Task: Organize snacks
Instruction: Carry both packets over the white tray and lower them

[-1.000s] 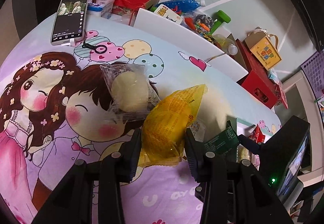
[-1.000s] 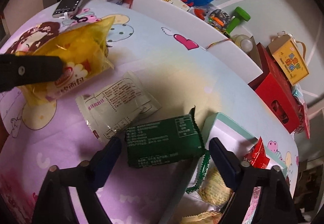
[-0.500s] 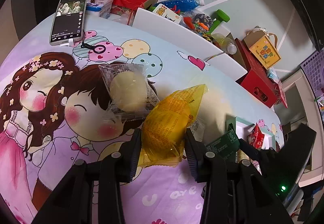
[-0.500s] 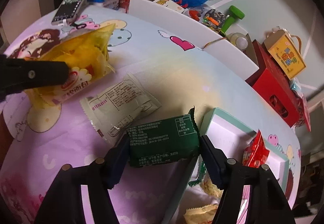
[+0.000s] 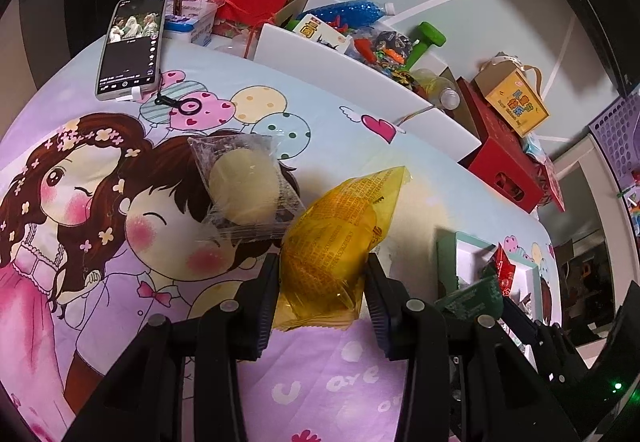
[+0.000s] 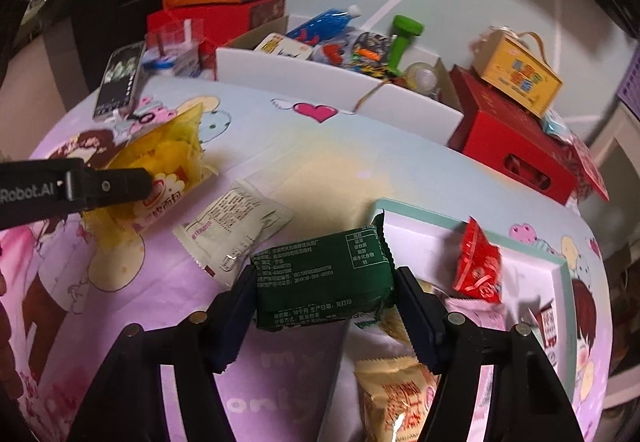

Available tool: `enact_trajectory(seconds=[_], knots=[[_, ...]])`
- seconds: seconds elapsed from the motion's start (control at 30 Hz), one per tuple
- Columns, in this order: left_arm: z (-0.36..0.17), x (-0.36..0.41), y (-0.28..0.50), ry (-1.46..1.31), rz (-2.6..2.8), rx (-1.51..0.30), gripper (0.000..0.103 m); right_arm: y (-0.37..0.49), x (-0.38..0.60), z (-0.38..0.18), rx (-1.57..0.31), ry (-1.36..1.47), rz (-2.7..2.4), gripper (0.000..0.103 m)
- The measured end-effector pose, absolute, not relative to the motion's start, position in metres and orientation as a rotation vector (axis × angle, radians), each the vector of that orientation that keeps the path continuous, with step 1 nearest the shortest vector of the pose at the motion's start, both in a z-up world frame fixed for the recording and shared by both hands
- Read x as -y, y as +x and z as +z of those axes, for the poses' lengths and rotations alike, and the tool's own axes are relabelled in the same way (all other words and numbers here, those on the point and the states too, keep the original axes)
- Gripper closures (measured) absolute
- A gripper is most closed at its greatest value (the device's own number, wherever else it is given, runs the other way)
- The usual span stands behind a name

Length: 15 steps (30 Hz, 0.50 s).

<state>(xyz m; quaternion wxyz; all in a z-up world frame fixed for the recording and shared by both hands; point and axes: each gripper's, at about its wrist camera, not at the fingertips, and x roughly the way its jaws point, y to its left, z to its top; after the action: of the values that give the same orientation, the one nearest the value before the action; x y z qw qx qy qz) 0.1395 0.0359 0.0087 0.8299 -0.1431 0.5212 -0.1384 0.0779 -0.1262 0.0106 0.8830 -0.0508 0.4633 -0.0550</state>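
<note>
The left gripper (image 5: 322,282) is clamped on the near end of a yellow bread packet (image 5: 340,238), both pads pressed into its sides; it sits exactly where it did a second ago, with the packet's far tip pointing up and right over the cartoon-printed surface (image 5: 120,322). Just to the left of that packet lies a clear-wrapped round pastry (image 5: 244,186), unmoved, its near edge touching the yellow wrapper.

The right gripper (image 6: 326,290) has changed. A second ago its jaws stood wide on either side of the green snack packet (image 6: 324,278), which lay flat on the surface beside the tray. The jaws have just been closing, and now both pads press the packet's short ends. The packet is lifted and tipped, its right edge overlapping the near-left corner of the teal-rimmed tray (image 6: 420,212), where earlier it lay wholly to the left of that rim. In the left wrist view the same green packet (image 5: 472,294) now shows higher against the tray than before.

The white sachet (image 6: 232,230) lies just left of the green packet, in the same spot as before. Inside the tray a red sachet (image 6: 478,266) leans near the far rim, and a beige snack bag (image 6: 400,398) shows at the tray's near side below the gripper. The phone (image 5: 132,46) remains at the far left of the surface.
</note>
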Motion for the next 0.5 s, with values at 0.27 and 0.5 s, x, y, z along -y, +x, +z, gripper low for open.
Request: enact_trajectory(seconds=[0.27, 0.5], knots=[[0.015, -0.027, 0.138, -0.274, -0.295, -1.092, 0.06, 0.064, 0.145, 0.023, -0.927, -0.054, -0.162, 0.032], [0.019, -0.017, 0.136, -0.232, -0.289, -1.085, 0.06, 0.055, 0.166, 0.03, -0.905, -0.011, -0.187, 0.033]])
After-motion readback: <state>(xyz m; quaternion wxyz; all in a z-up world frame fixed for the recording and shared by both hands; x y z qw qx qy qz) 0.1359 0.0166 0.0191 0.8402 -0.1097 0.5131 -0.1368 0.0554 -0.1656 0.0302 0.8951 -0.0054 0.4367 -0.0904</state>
